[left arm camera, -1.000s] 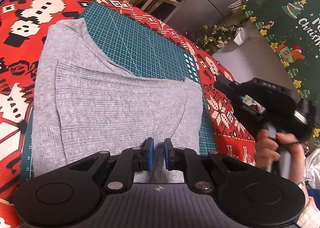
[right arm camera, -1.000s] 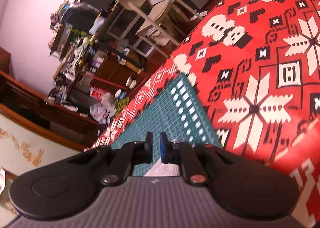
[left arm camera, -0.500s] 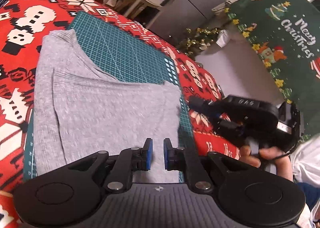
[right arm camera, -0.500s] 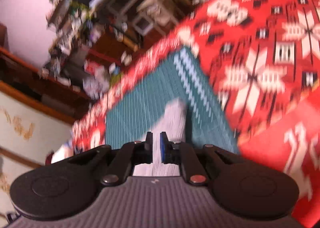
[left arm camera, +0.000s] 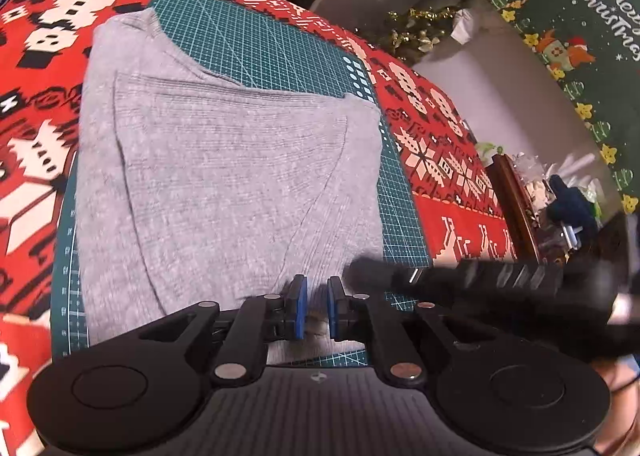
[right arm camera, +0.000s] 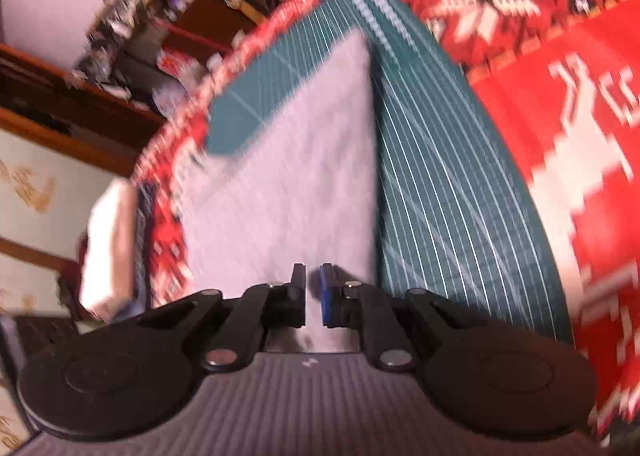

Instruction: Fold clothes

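Cutting mat point(left arm camera: 280, 51); right tongs point(left arm camera: 372, 272) blurred.

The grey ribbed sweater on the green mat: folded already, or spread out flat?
Partly folded. The grey ribbed sweater shows a sleeve layered diagonally over its body, forming a rough rectangle on the green cutting mat.

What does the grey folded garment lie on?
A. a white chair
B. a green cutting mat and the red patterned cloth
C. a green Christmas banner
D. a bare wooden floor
B: the grey garment lies mostly on the green cutting mat, its left edge over the red patterned cloth.
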Demonstrator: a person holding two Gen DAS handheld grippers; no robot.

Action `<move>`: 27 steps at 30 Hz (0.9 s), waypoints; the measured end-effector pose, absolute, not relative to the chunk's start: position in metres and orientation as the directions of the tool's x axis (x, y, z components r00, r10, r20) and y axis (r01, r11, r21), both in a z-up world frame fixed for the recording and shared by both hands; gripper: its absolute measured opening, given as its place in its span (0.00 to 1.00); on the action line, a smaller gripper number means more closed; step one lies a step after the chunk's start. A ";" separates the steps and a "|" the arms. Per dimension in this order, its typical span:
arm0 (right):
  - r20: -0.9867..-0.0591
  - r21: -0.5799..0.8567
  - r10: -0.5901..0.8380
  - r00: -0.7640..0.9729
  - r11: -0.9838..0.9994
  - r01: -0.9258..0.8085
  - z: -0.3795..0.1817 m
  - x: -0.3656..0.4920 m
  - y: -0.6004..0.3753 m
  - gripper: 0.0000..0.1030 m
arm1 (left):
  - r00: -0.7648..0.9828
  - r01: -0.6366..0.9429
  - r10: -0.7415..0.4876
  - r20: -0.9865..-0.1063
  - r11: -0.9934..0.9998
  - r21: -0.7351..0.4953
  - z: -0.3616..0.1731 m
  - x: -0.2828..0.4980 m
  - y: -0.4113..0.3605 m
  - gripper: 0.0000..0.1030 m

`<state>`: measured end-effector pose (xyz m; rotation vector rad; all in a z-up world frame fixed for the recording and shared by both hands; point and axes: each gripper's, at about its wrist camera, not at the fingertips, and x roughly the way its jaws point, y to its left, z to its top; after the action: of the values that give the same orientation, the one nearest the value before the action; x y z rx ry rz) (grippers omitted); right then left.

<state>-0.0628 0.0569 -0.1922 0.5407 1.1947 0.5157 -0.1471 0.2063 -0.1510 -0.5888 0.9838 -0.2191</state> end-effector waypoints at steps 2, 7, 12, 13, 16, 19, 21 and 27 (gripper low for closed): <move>-0.733 0.621 0.620 0.279 0.778 -0.098 -0.193 -0.073 0.059 0.08 | 0.548 -0.087 -0.425 -0.720 0.827 -0.555 -0.151 -0.150 0.205 0.09; -0.748 0.586 0.598 0.286 0.799 -0.138 -0.187 -0.093 0.061 0.07 | 0.553 -0.082 -0.400 -0.731 0.847 -0.525 -0.149 -0.157 0.201 0.10; -0.763 0.566 0.575 0.296 0.815 -0.124 -0.183 -0.094 0.053 0.04 | 0.544 -0.104 -0.387 -0.744 0.849 -0.518 -0.151 -0.162 0.200 0.10; -0.766 0.563 0.570 0.297 0.818 -0.119 -0.183 -0.094 0.051 0.04 | 0.544 -0.102 -0.379 -0.748 0.855 -0.508 -0.150 -0.164 0.198 0.10; -0.771 0.559 0.562 0.300 0.822 -0.104 -0.182 -0.094 0.046 0.01 | 0.543 -0.096 -0.363 -0.757 0.869 -0.486 -0.148 -0.168 0.193 0.10; -0.742 0.586 0.583 0.331 0.804 -0.105 -0.176 -0.097 0.040 0.10 | 0.554 -0.076 -0.380 -0.740 0.863 -0.500 -0.145 -0.174 0.191 0.10; -0.698 0.611 0.610 0.376 0.780 -0.131 -0.168 -0.099 0.034 0.10 | 0.585 -0.046 -0.400 -0.706 0.852 -0.521 -0.138 -0.179 0.190 0.10; -0.754 0.582 0.567 0.330 0.811 -0.065 -0.182 -0.096 0.035 0.01 | 0.583 -0.104 -0.355 -0.731 0.860 -0.500 -0.142 -0.178 0.193 0.13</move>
<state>-0.0960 0.0346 -0.1820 0.5004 1.1710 0.4365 -0.1784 0.1931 -0.1421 -0.5349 0.9481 -0.1549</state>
